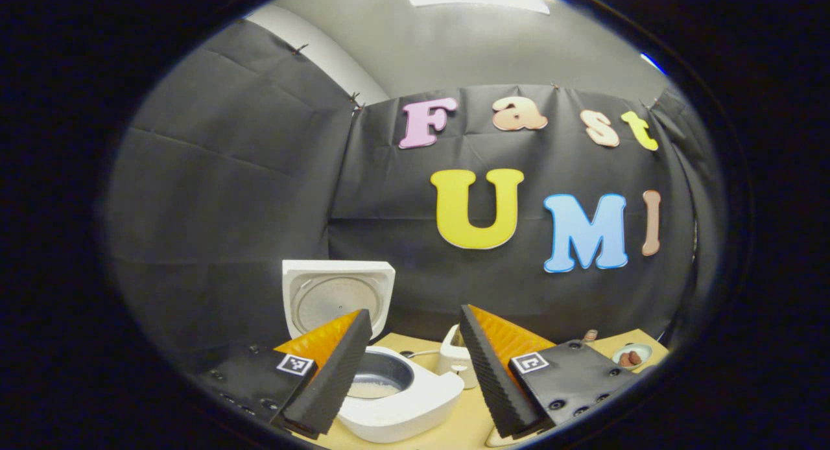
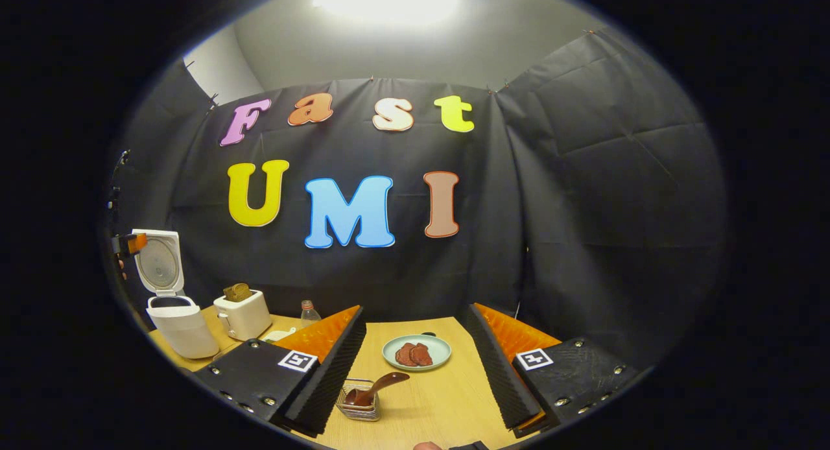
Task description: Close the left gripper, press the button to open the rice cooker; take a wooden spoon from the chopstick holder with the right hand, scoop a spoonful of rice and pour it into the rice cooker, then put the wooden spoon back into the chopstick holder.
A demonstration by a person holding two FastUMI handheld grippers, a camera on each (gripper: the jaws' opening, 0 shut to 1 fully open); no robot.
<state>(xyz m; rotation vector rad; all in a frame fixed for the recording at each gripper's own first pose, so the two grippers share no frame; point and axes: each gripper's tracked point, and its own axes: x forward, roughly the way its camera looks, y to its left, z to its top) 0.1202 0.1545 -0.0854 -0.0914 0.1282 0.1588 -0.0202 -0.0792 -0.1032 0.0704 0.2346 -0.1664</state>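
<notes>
Right gripper (image 2: 415, 366) open above wooden spoon (image 2: 376, 388) in chopstick holder (image 2: 358, 404).

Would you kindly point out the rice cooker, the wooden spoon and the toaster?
rice cooker (image 1: 415, 408): left gripper view, front of its body.
wooden spoon (image 2: 384, 382): right gripper view, handle.
toaster (image 2: 246, 317): right gripper view, front wall.

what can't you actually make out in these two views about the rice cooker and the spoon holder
- Left gripper view: the white rice cooker's inner pot is partly hidden behind one finger, so how much rice it holds is unclear.
- Right gripper view: the brown wooden spoon's bowl sits inside the small wire mesh chopstick holder; whether rice clings to it is too small to tell.
</notes>
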